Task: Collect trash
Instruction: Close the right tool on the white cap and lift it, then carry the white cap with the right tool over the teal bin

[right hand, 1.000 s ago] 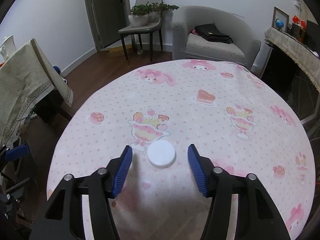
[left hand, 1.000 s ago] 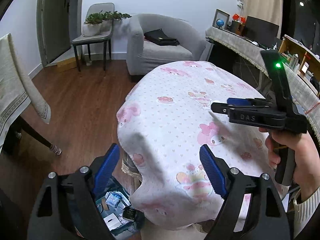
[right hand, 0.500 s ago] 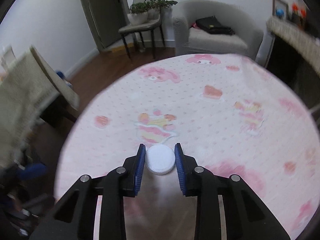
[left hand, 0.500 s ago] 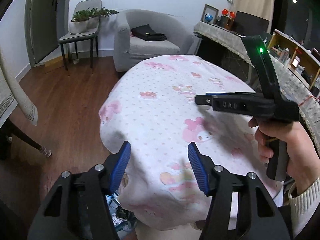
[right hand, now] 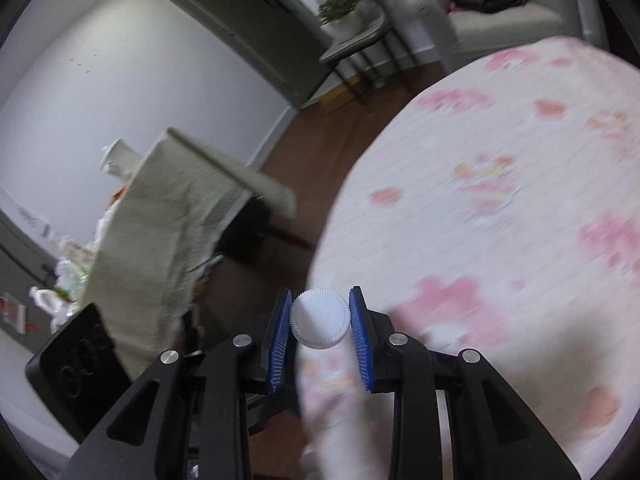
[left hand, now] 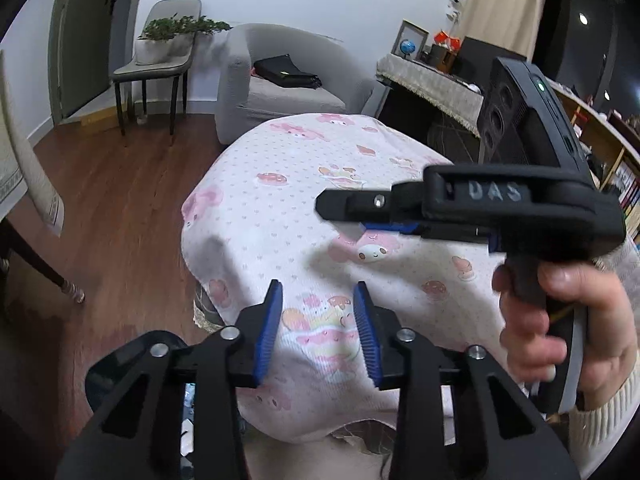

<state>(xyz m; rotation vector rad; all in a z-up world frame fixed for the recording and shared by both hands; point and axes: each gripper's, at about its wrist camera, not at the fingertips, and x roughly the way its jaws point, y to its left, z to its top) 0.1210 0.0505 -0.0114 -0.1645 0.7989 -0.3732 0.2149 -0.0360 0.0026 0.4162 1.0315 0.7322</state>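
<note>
Now right gripper (right hand: 319, 322) clamps white cap (right hand: 319, 318); left gripper (left hand: 318, 330), just narrowing, holds nothing.

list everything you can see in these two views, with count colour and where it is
bottle cap: one, white, ribbed, clamped between the right gripper's pads
tablecloth: one, pink-patterned, draped over the table
armchair: one, grey, behind the table
bag: one, black, on the armchair
chair: one, grey, by the door, carrying a plant
bin: one, dark, on the floor below the left gripper
left gripper: black, blue pads, nothing between them, jaws just closing
right gripper: black, blue pads, holding the cap
hand: one, gripping the right gripper's handle
</note>
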